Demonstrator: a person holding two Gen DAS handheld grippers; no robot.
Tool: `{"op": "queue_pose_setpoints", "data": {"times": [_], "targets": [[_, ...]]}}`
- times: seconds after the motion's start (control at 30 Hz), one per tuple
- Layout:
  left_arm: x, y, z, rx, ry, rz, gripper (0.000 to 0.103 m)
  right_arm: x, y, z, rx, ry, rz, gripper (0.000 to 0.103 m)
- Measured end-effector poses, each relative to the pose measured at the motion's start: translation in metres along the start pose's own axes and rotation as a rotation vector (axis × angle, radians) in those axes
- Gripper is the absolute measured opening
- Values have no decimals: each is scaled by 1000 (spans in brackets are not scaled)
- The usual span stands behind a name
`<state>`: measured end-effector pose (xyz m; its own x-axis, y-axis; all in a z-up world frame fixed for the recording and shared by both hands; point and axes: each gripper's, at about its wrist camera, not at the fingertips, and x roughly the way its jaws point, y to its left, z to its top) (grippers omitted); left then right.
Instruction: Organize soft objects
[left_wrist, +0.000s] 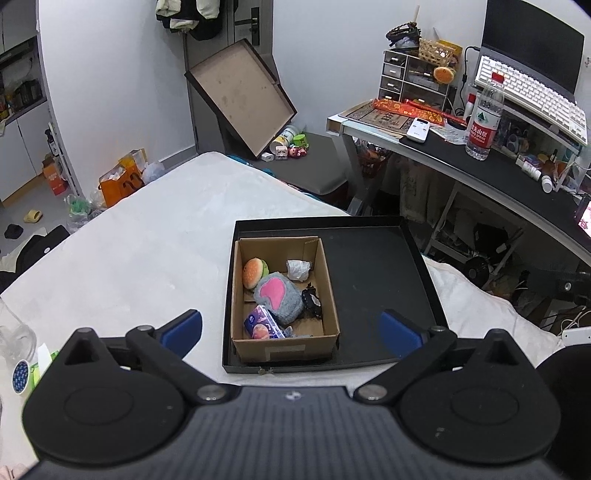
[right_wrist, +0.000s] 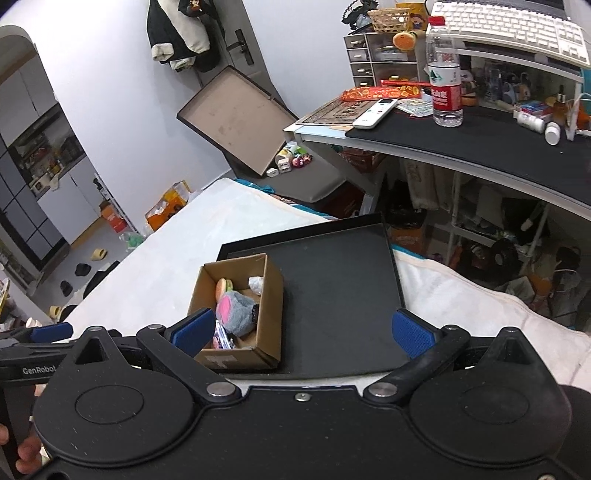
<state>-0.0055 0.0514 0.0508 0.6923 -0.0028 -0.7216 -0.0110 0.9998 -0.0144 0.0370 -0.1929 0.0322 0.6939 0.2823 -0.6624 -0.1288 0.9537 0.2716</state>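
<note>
The left claw (left_wrist: 291, 328) is hanging released over the bed (left_wrist: 147, 251), its blue pads (left_wrist: 183, 328) spread wide with nothing between them. The right claw (right_wrist: 301, 334) is likewise standing released and empty. A black tray (left_wrist: 384, 280) is lying near the bed's desk-side edge, and a cardboard box (left_wrist: 284, 345) is sitting in its left half. Inside the box a burger plush (left_wrist: 254, 272), a grey and pink plush (left_wrist: 277, 297), a crumpled white wad (left_wrist: 298, 268), a tissue pack (left_wrist: 263, 325) and a small black item (left_wrist: 312, 301) are resting together.
</note>
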Motion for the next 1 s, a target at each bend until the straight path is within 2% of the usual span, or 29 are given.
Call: {"op": "queue_pose_setpoints", "data": {"times": [0.47,0.73,1.0], "targets": [[-34,-9,-21,21,-62,-23,102,-43,-5,-22,7,-126,30,103],[-50,-13,-31,17,-100,-47,102,-56,-8,-29,0,-144,22,103],[-52,-11,-40,2,-93,-20,102,-63,-12,-41,-11,-130,-10,103]]}}
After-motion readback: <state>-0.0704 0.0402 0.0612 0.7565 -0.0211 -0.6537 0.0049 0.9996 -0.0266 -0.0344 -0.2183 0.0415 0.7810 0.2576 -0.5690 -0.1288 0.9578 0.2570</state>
